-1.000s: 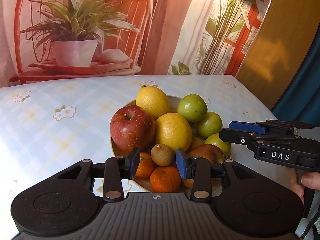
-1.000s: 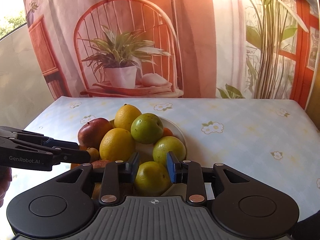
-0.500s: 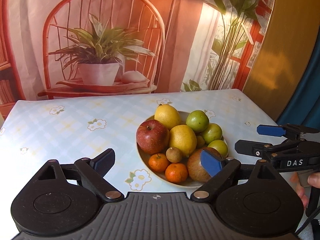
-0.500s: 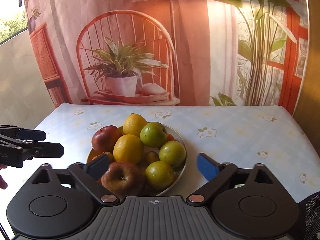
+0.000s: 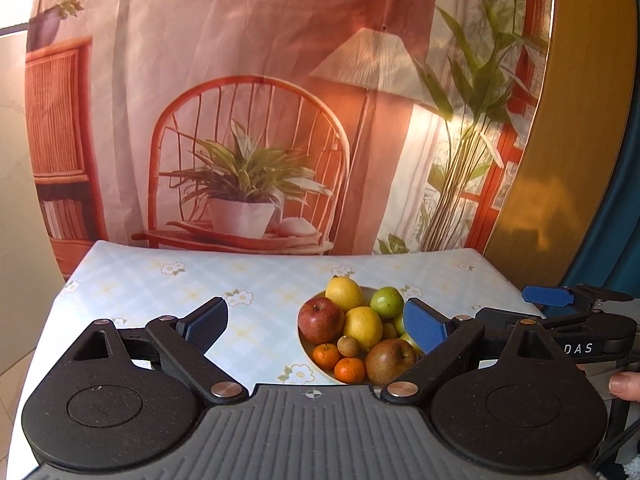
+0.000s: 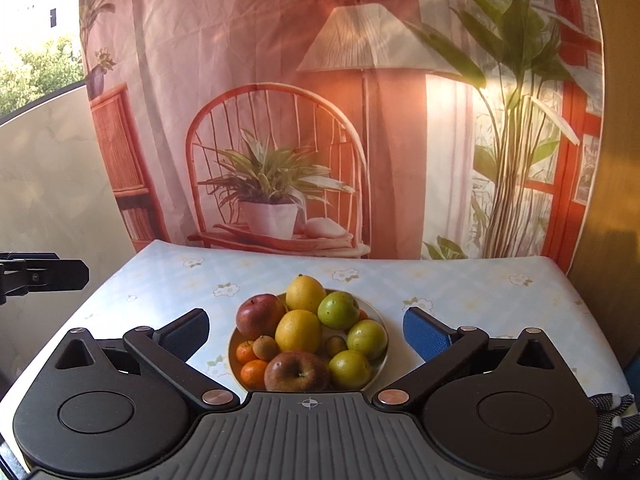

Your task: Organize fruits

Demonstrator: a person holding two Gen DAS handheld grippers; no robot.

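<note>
Hovering wide open and empty, the left gripper [image 5: 316,326] and right gripper [image 6: 306,332] must next pick a fruit from the bowl [image 6: 382,354].

Left tongs [image 5: 316,326] spread wide and empty, bowl [image 5: 306,354] of fruit beyond; right tongs [image 5: 560,312] alongside

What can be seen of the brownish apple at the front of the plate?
The brownish apple is round, dull red-brown with greenish patches, matte skin, and a short dark stem in a dimple facing up. It sits upright at the near edge of the plate, in the heap. It seems to touch a tangerine on one side, a green fruit on the other, and the yellow fruit behind. Its lower part is hidden by the tool body. No claw touches it.
</note>
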